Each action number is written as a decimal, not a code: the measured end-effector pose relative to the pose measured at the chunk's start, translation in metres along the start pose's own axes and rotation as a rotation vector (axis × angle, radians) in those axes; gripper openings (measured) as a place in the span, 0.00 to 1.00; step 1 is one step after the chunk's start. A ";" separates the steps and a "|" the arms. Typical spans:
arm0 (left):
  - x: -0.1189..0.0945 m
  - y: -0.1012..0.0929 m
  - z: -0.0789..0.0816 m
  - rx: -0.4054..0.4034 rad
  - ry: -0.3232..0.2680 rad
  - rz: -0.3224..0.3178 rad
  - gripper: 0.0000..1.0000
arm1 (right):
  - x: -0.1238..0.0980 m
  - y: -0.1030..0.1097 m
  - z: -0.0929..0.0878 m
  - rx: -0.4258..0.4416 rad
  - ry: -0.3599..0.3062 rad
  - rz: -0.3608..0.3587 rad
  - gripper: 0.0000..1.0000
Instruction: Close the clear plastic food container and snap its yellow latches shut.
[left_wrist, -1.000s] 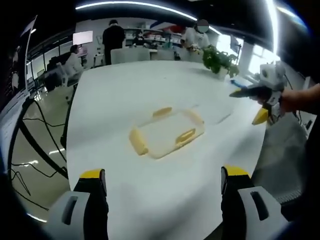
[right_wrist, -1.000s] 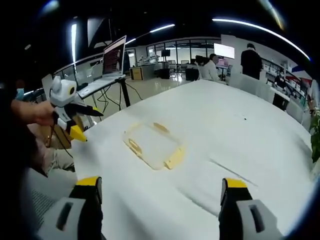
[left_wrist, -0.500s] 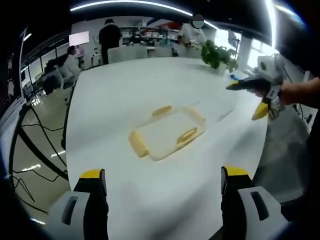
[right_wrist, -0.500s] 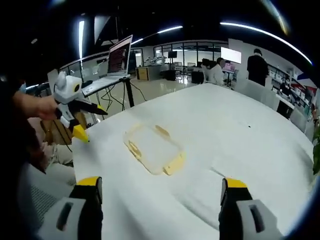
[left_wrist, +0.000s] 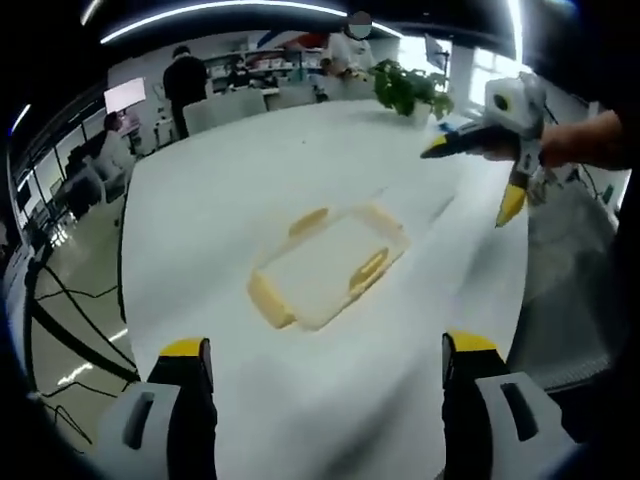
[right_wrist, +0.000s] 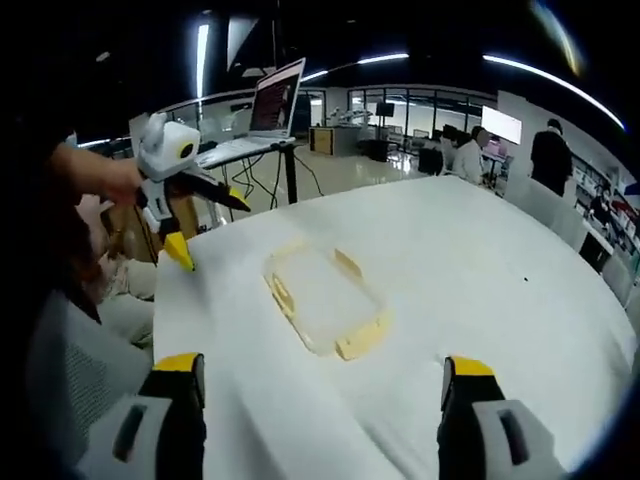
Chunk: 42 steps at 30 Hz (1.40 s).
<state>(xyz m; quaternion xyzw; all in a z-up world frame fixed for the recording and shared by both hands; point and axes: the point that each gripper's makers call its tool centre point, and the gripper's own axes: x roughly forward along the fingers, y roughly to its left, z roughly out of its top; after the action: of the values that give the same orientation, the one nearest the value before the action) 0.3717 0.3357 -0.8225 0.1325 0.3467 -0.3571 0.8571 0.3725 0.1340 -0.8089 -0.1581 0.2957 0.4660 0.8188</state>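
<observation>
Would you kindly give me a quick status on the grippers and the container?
Left hand-held gripper open, empty. Right hand-held gripper open, empty. Clear food container flat on white table, lid on, yellow latches untouched. Nothing blocking it.

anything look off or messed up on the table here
Nothing stands out. The clear plastic food container with yellow latches lies flat and intact on the white table, nothing spilled. Both grippers hover open, apart from it.
</observation>
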 end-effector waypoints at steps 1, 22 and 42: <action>0.002 0.000 0.000 0.013 0.005 -0.006 0.96 | 0.000 0.001 0.000 -0.012 0.003 0.012 0.98; 0.026 0.007 0.000 0.262 0.087 -0.148 0.87 | 0.024 -0.006 -0.002 -0.215 0.088 0.156 0.82; 0.045 0.027 0.002 0.373 0.127 -0.227 0.67 | 0.038 -0.024 0.005 -0.276 0.107 0.203 0.76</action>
<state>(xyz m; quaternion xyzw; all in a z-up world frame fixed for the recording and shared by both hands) 0.4145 0.3302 -0.8531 0.2710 0.3408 -0.5003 0.7484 0.4099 0.1494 -0.8296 -0.2628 0.2867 0.5734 0.7211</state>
